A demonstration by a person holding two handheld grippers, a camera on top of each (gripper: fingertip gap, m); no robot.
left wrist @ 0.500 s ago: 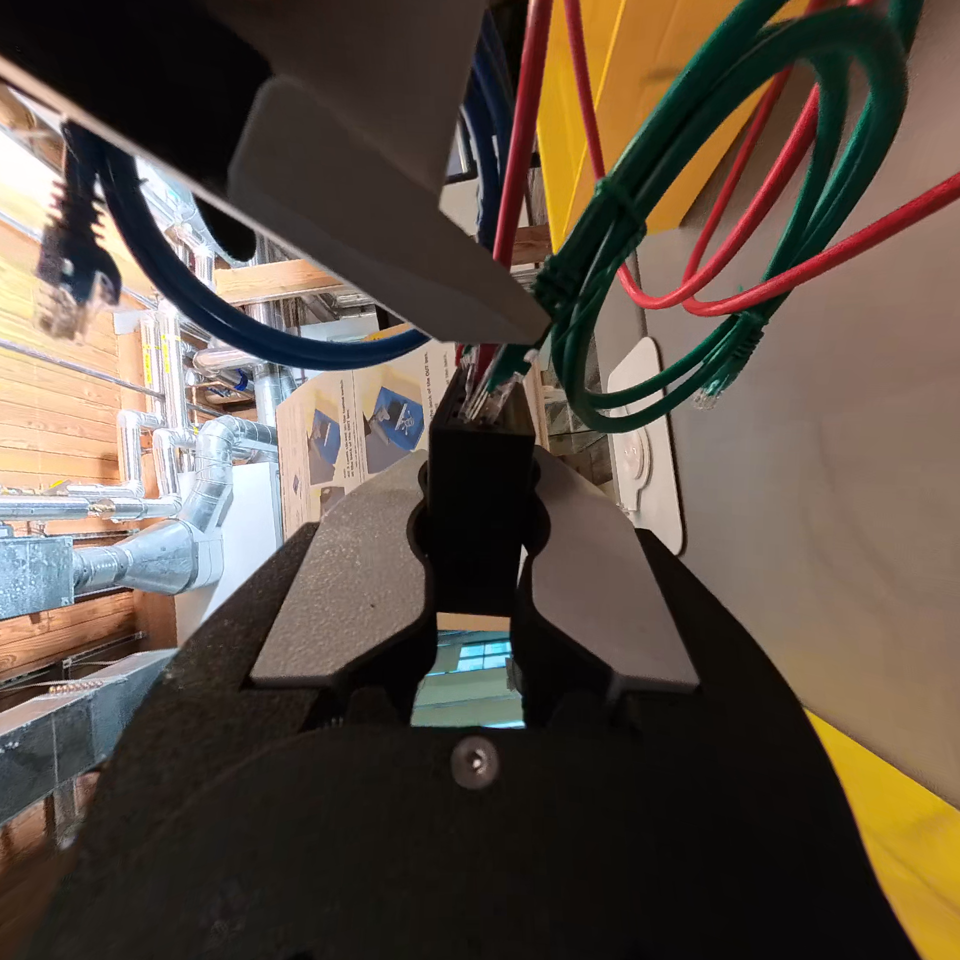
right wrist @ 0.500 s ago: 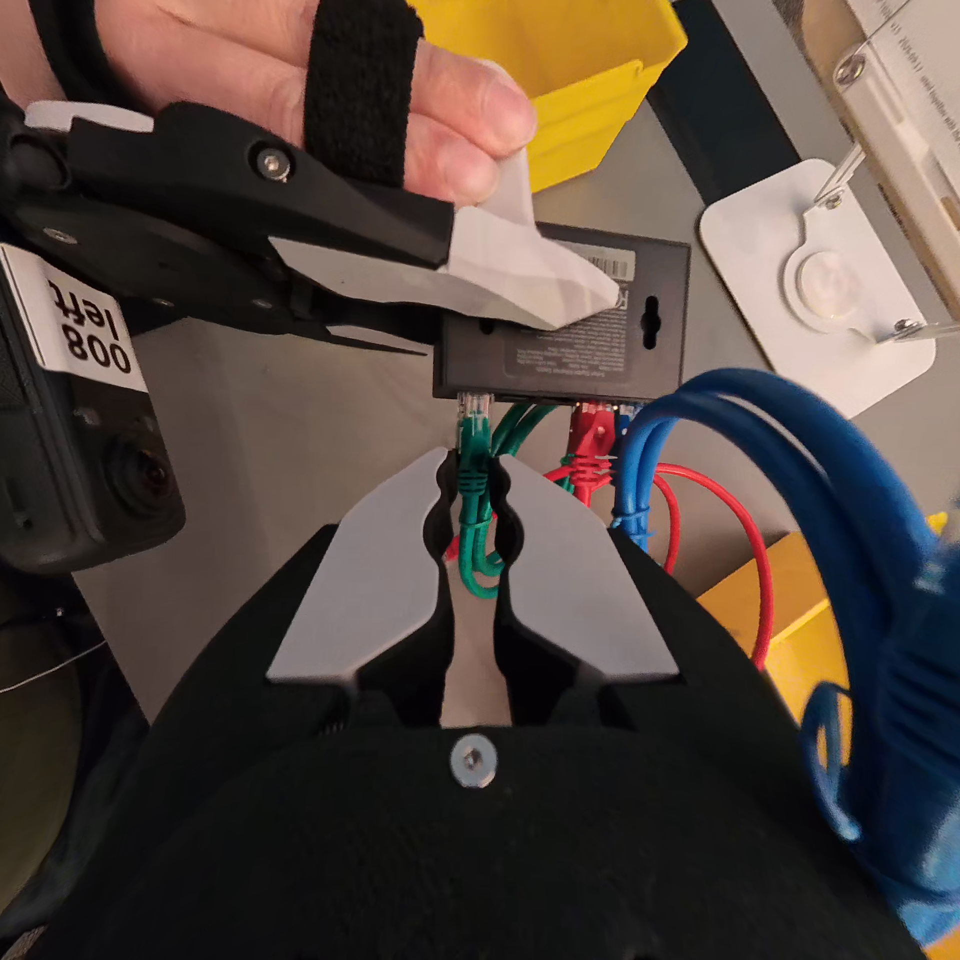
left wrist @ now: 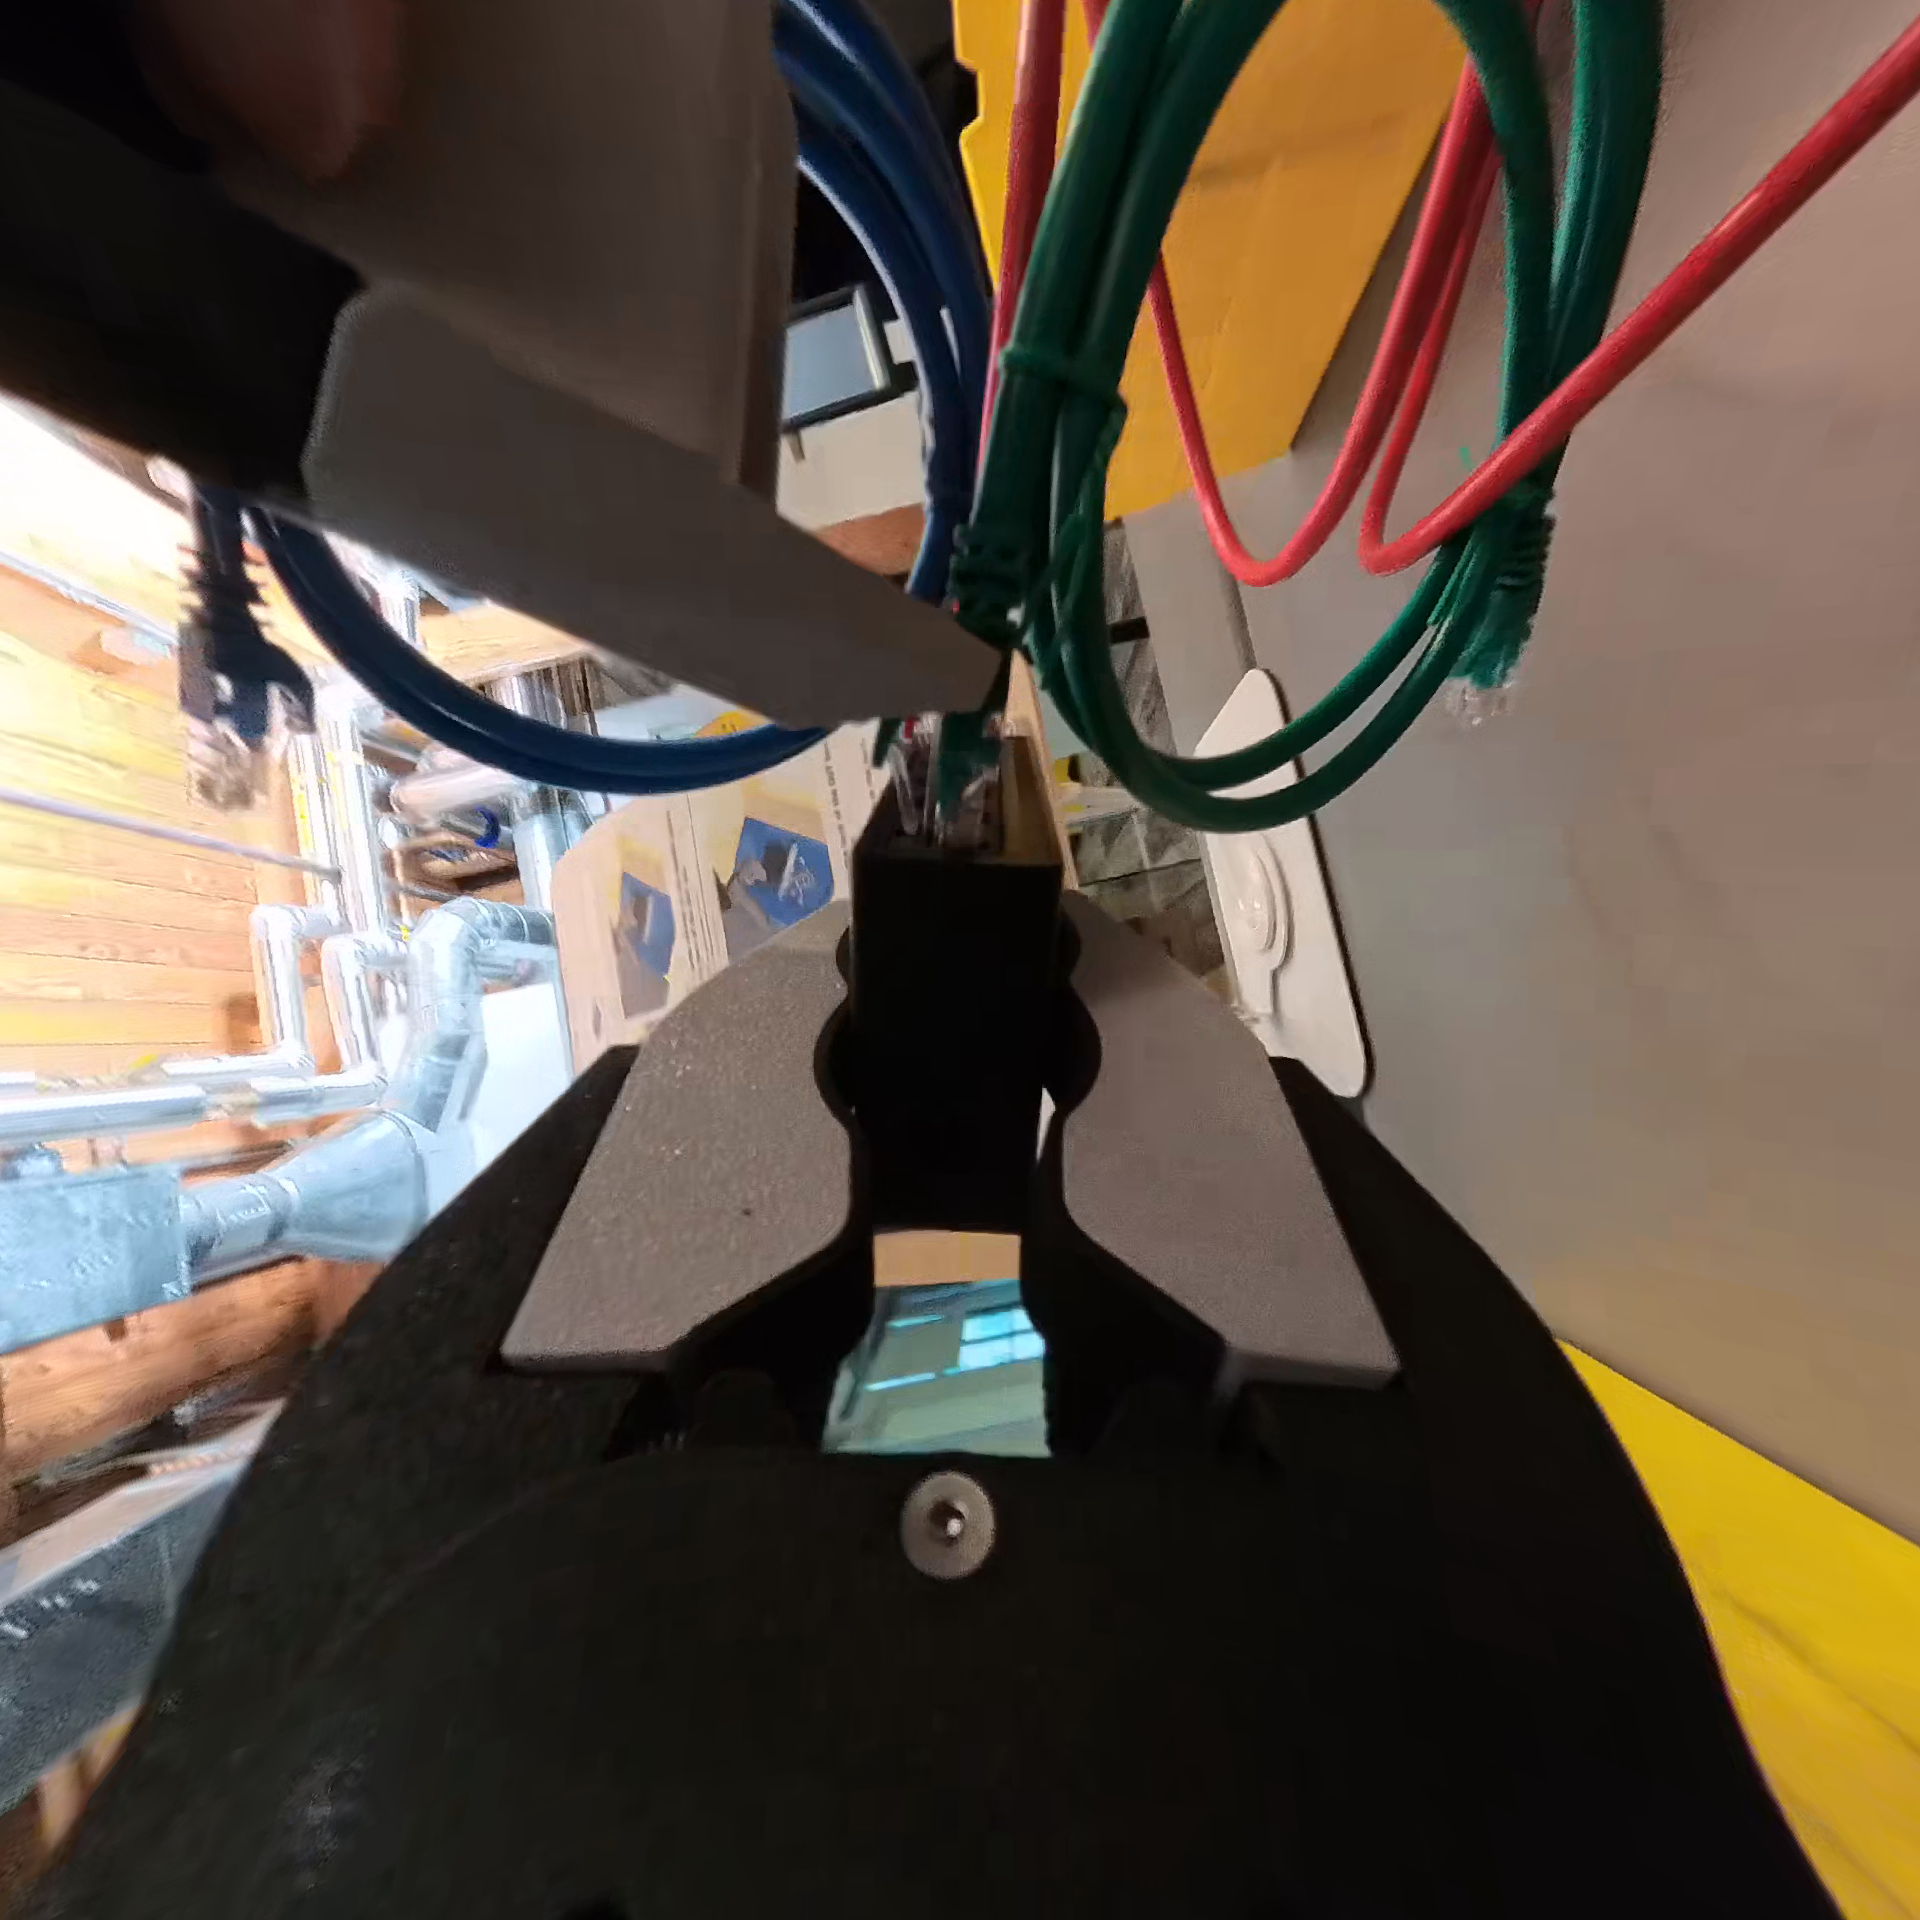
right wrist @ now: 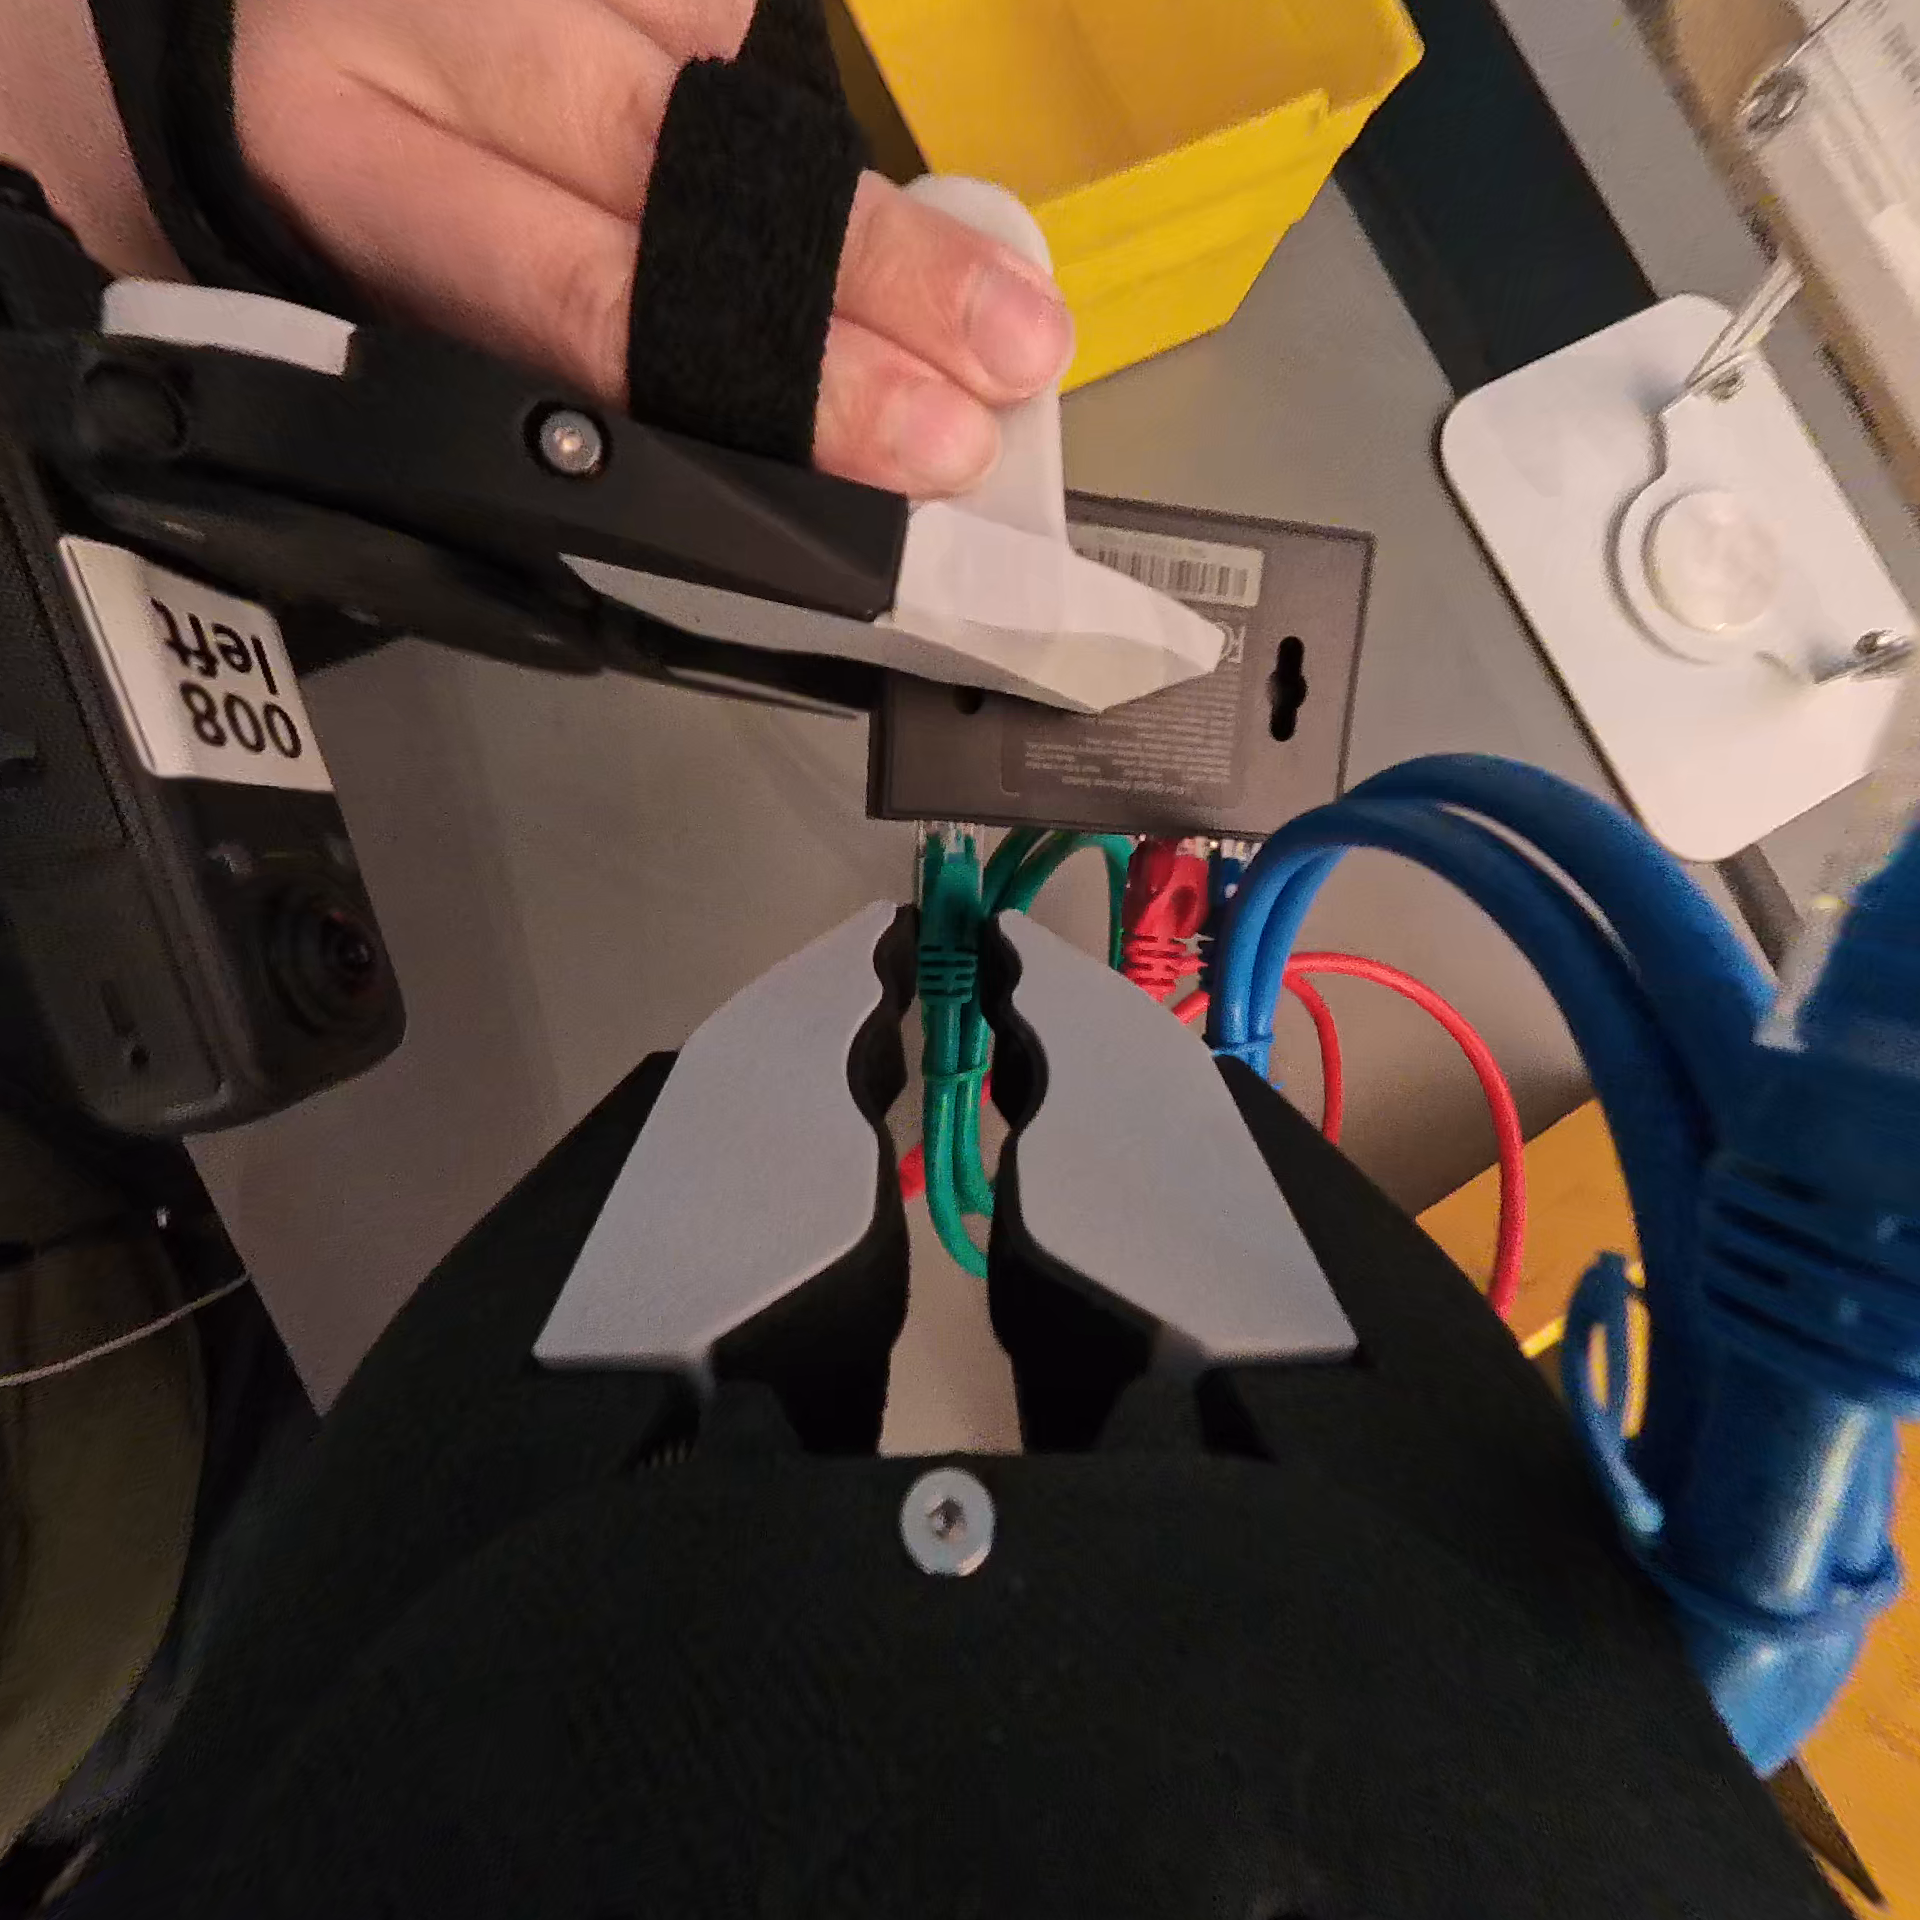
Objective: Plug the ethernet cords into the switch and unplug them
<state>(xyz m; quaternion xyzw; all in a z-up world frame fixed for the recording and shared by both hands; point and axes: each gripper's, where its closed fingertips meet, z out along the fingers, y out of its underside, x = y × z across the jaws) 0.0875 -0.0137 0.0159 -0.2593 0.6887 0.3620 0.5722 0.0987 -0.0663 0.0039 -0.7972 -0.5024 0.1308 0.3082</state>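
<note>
in my left wrist view, my left gripper [left wrist: 956, 1039] is clenched on the narrow end of the black switch [left wrist: 956, 1060], which stands edge-on between my two fingers. the green cord [left wrist: 1081, 436], red cord [left wrist: 1195, 416] and blue cord [left wrist: 540, 727] loop beyond it over the grey table [left wrist: 1662, 935].

in my right wrist view, my right gripper [right wrist: 948, 997] grasps the green cord's plug [right wrist: 948, 935] just at the switch's [right wrist: 1122, 717] port row; i cannot tell whether it is seated. the red plug [right wrist: 1169, 914] sits in a port further right. a yellow bin [right wrist: 1143, 156] stands beyond.
</note>
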